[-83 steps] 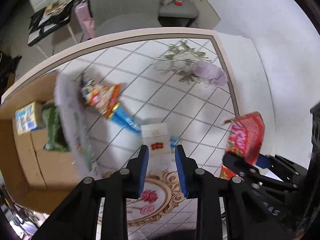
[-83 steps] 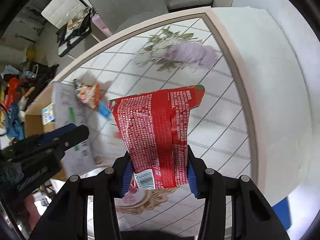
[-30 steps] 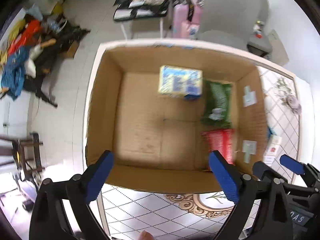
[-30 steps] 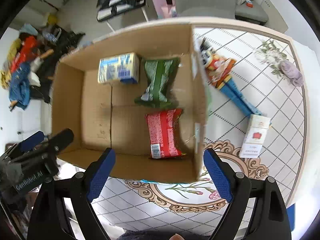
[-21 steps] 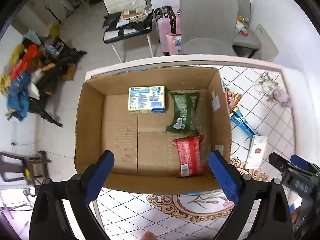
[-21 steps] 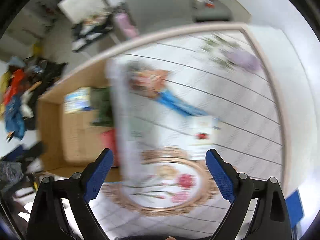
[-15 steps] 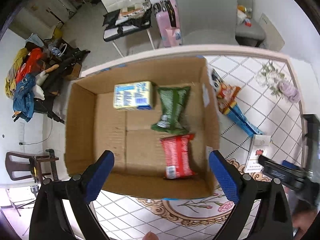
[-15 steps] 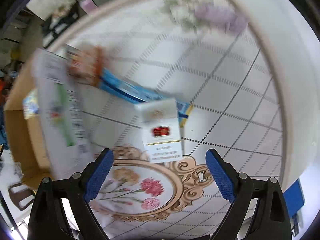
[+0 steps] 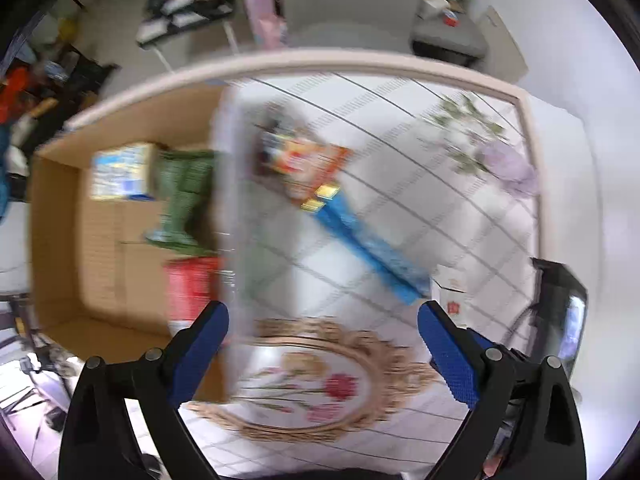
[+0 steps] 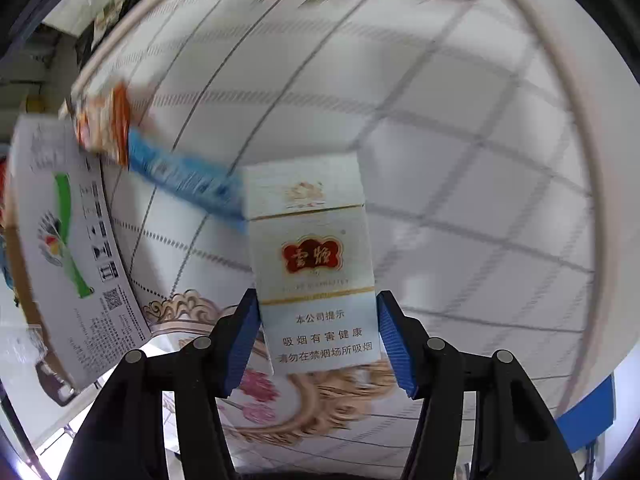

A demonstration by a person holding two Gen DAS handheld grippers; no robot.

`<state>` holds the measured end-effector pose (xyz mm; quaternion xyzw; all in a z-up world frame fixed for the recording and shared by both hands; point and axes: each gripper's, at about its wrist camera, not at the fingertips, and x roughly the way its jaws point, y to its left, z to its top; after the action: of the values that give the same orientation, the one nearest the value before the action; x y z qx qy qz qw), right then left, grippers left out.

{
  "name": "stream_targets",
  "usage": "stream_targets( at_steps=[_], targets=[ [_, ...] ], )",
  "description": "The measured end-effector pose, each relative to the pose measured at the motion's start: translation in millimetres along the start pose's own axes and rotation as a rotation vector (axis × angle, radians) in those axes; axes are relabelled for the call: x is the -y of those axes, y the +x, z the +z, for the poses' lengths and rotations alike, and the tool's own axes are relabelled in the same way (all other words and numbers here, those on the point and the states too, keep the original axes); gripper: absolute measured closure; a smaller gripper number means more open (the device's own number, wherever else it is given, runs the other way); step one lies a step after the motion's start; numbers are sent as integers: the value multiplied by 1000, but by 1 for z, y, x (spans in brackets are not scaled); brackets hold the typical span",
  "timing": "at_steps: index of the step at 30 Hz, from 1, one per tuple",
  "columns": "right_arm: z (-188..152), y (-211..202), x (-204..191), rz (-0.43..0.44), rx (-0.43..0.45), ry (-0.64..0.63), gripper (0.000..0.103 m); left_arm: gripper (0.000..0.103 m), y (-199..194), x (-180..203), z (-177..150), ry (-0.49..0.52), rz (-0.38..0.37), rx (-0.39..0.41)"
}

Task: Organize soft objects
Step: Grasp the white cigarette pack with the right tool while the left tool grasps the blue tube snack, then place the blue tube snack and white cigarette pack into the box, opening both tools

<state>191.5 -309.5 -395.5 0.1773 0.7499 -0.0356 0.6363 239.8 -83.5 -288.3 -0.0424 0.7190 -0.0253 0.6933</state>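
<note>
A white cigarette pack (image 10: 316, 264) lies on the tiled table, and my right gripper (image 10: 318, 330) has its blue pads on both sides of the pack's near end, touching or nearly so. My left gripper (image 9: 322, 344) is open and empty above the table's floral medallion. The cardboard box (image 9: 56, 240) at left holds a red packet (image 9: 190, 284), a green packet (image 9: 182, 200) and a blue-yellow pack (image 9: 120, 176). An orange snack packet (image 9: 308, 164) and a blue packet (image 9: 364, 244) lie on the table beside the box; both also show in the right wrist view, the orange packet (image 10: 106, 124) and the blue one (image 10: 188, 180).
The box's white printed flap (image 10: 76, 248) stands up between the box and the table items. A purple cloth (image 9: 508, 164) lies at the table's far right corner. Chairs (image 9: 352, 4) and floor clutter stand beyond the far edge. The right gripper's body (image 9: 560, 316) shows at right.
The right gripper dropped the red packet into the box, swung right and came down over the cigarette pack, its jaws narrowing around it. The left gripper opened wide and swung from the box toward the table.
</note>
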Motion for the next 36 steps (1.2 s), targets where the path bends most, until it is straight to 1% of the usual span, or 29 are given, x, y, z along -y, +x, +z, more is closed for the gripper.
stream_targets(
  at_steps=[3,4,5,6,7,10,12,13,14,15,16,17,18,19,20,23,27,31,36],
  targets=[
    [12,-22,33,-25,38,21,43,6,37,22,14,-26,-69,-96],
    [17,-25,41,-28,41,27,43,9,49,28,18,-38,-65,-123],
    [22,-25,52,-34,44,36,43,11,68,34,24,-57,-80,-165],
    [26,-26,60,-48,48,44,43,17,80,36,27,-68,-80,-193],
    [27,-26,65,-55,49,48,43,23,97,38,32,-87,-66,-233],
    [35,-27,79,-47,50,66,43,25,132,35,41,-145,-28,-300],
    [36,-26,81,-40,55,61,43,27,144,33,44,-164,-6,-311],
    [39,-27,78,-36,54,60,43,34,149,33,46,-165,8,-313],
    [40,-26,78,-31,52,59,43,43,154,36,48,-156,14,-309],
    [45,-28,76,-27,49,57,43,51,155,40,48,-133,48,-302],
    [46,-28,75,-25,48,55,43,64,152,49,49,-85,72,-273],
    [48,-27,74,-24,47,51,43,73,149,59,49,-20,85,-237],
    [49,-26,72,-21,46,45,43,81,148,66,48,25,89,-223],
    [48,-26,70,-20,47,41,43,86,147,73,46,60,103,-218],
    [49,-26,68,-17,48,34,43,87,146,78,43,91,110,-211],
    [48,-27,59,-12,52,23,43,89,141,84,34,122,103,-186],
    [44,-37,56,10,61,15,43,89,119,89,20,165,85,-123],
    [33,-57,53,32,87,-11,43,89,75,87,7,186,30,-33],
    [12,-97,26,90,142,-59,44,89,8,68,-7,184,-69,55]
  ],
)
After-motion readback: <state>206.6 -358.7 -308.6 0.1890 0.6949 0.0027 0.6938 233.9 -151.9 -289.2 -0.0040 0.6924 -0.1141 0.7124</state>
